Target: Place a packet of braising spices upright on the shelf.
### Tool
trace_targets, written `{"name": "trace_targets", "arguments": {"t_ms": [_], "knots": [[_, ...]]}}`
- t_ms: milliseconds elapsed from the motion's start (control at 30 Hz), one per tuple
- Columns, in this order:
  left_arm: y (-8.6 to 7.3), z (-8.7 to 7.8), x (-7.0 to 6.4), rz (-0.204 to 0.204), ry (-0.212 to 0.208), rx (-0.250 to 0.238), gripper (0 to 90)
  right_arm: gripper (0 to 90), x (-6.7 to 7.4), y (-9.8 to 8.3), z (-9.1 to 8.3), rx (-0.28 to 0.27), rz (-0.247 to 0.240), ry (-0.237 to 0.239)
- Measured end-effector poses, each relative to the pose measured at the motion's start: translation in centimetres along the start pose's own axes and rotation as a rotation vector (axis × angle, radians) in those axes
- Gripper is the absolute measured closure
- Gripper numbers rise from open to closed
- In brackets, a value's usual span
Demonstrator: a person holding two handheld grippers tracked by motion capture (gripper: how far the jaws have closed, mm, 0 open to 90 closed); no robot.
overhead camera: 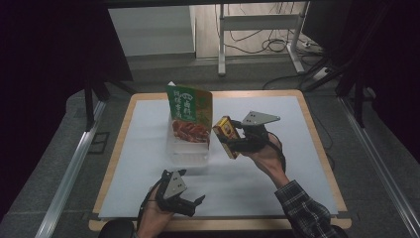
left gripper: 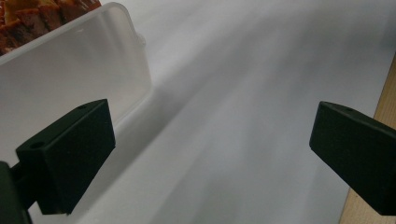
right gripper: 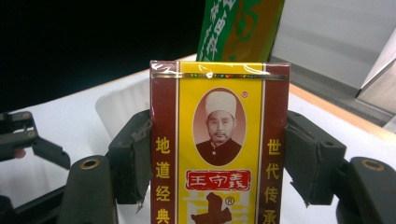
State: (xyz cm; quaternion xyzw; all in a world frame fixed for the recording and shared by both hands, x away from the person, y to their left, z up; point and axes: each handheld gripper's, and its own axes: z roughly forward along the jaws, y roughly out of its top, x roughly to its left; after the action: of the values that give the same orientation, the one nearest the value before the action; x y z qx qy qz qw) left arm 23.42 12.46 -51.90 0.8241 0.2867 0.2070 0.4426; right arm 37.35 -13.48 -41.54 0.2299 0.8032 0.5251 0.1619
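White table sheet, one clear container, one green packet, one yellow box in right tongs

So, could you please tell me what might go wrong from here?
The yellow-and-maroon box is pinched only by its narrow side edges in the right tongs, so it might twist or slip. Held beside the tall green pouch standing in the clear plastic tub, it could knock that pouch over.

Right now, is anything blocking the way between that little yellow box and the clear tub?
Nothing visible does. The right gripper holds the yellow box in the air just beside the clear tub. A green packet already stands inside the tub.
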Motion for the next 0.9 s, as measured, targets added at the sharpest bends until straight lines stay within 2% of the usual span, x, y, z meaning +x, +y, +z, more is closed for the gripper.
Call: {"name": "trace_targets", "arguments": {"t_ms": [100, 500, 900], "knots": [[0.0, -0.1, 0.1, -0.002, 0.002, -0.005, 0.0, 32.4, 0.1, 0.3, 0.4, -0.015, 0.001, -0.004], [0.1, -0.2, 0.0, -0.003, 0.004, -0.009, 0.0, 32.4, 1.1, 1.0, 2.3, -0.069, -0.013, 0.034], [0.1, -0.2, 0.0, -0.001, 0.005, -0.009, 0.0, 32.4, 2.5, 1.4, 5.2, -0.096, -0.027, 0.051]]}}
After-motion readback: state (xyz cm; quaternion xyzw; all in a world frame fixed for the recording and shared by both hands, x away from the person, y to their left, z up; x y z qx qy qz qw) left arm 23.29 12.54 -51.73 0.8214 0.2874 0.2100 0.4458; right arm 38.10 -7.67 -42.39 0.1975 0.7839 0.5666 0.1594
